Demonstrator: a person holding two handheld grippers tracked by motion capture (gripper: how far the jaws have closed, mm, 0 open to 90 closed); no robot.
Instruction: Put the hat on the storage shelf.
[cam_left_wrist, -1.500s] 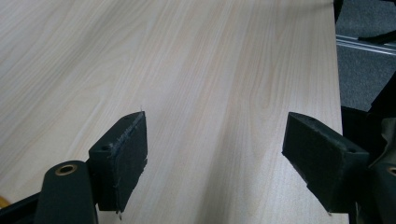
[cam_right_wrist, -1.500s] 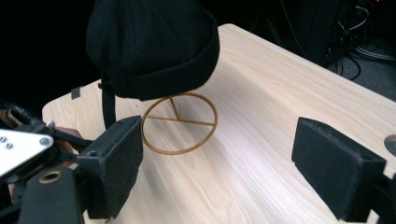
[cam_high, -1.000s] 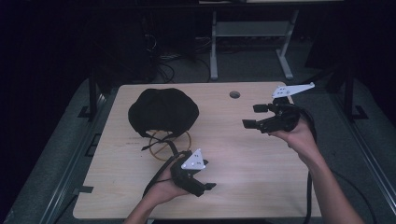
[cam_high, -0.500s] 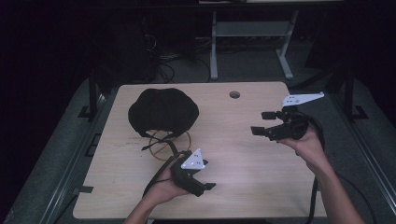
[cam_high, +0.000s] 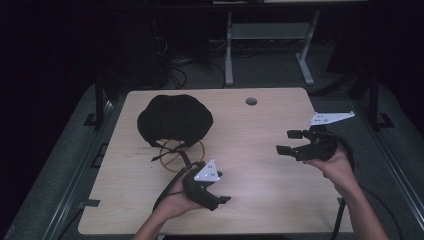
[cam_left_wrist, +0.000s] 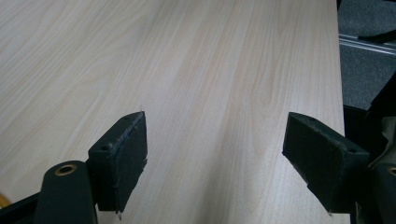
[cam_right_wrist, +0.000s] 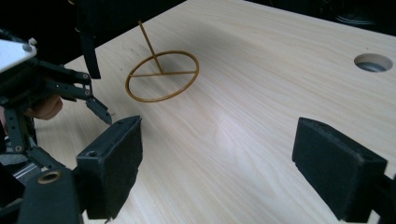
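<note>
A black cap (cam_high: 175, 120) sits on a gold wire ring stand (cam_high: 176, 155) at the left middle of the wooden table (cam_high: 260, 200). My left gripper (cam_high: 220, 194) rests low near the front edge, just in front of the stand. It is open over bare wood (cam_left_wrist: 215, 154) with nothing between its pads (cam_left_wrist: 126, 154). My right gripper (cam_high: 286, 141) hovers at the right side and points left, open (cam_right_wrist: 217, 163) and holding nothing. The ring stand (cam_right_wrist: 162, 76) lies ahead of it, and the left gripper (cam_right_wrist: 56, 88) shows at its left.
A round cable hole (cam_high: 251, 101) is in the table's far middle, also seen as the hole (cam_right_wrist: 372, 62) in the right gripper view. Black cables (cam_high: 170, 190) trail from the left gripper off the front edge. A metal frame (cam_high: 230, 50) stands on the floor behind the table.
My right gripper has drifted toward the near right and come lower, still open. The left gripper and the cap have stayed put.
</note>
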